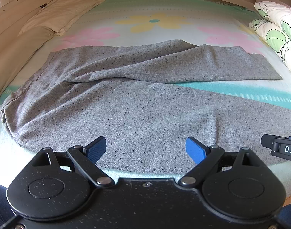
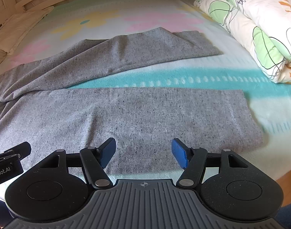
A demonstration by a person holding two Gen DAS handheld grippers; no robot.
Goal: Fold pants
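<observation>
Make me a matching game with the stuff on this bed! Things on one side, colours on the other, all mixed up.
Things:
1. pants
2. pillow
3. folded quilt
4. gripper pads

Colours:
A. blue
B. speckled grey
C. white with green leaves
D. plain cream

Pairs: 1-B, 2-D, 3-C, 4-A
</observation>
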